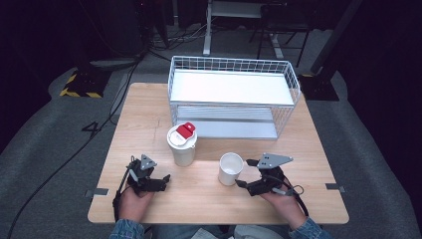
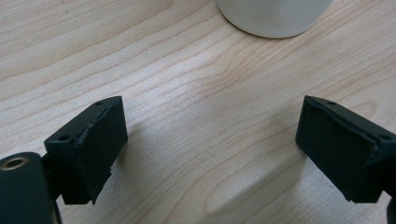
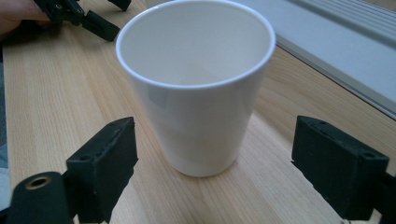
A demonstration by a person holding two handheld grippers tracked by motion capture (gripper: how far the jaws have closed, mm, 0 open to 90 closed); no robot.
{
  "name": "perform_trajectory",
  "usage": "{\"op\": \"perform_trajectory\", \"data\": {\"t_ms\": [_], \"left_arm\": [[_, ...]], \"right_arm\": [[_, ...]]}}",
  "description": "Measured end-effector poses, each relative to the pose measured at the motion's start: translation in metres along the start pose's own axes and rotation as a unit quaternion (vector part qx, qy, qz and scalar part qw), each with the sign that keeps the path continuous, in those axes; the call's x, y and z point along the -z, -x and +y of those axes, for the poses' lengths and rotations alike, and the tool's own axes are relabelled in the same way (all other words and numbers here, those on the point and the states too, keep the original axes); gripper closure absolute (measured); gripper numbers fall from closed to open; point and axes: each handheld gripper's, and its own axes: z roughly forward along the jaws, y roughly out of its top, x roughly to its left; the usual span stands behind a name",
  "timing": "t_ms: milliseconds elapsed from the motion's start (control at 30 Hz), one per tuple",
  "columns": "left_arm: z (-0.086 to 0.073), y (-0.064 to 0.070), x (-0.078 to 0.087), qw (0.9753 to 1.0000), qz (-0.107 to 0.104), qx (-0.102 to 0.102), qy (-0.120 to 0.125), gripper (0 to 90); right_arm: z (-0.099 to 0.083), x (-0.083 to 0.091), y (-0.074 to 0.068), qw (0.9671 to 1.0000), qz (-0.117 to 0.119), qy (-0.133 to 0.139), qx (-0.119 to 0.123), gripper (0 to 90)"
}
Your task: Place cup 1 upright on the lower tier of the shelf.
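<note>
A white lidded tumbler (image 1: pixel 182 145) with a red flip cap (image 1: pixel 186 130) stands mid-table; its base (image 2: pixel 273 18) shows at the top of the left gripper view. My left gripper (image 1: pixel 152 172) (image 2: pixel 210 126) is open just left of and nearer than the tumbler, with only bare wood between its jaws. To the right, an empty white cup (image 1: pixel 230 169) (image 3: pixel 198 88) stands upright. My right gripper (image 1: pixel 245 173) (image 3: pixel 215 149) is open with its jaws on either side of the cup's lower half, apart from it.
A white wire basket shelf (image 1: pixel 234 94) with two tiers occupies the back of the wooden table (image 1: pixel 209 199). The other hand's gripper (image 3: pixel 79 14) appears at the top left of the right gripper view. Dark floor, cables and stands surround the table.
</note>
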Motion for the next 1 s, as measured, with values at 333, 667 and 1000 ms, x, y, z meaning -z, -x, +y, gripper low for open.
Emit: {"op": "perform_trajectory", "data": {"t_ms": [333, 667, 1000], "left_arm": [[0.0, 0.0, 0.0, 1.0, 0.0, -0.003, 0.0, 9.5], [0.0, -0.001, 0.0, 1.0, 0.0, -0.003, 0.0, 9.4], [0.0, 0.0, 0.0, 1.0, 0.0, -0.003, 0.0, 9.4]], "right_arm": [[0.0, -0.02, -0.003, 0.9999, 0.011, -0.001, -0.009, 14.7], [-0.008, -0.043, -0.005, 0.9996, 0.016, -0.001, -0.023, 14.5], [-0.014, -0.053, -0.007, 0.9997, 0.011, -0.008, -0.018, 20.5]]}}
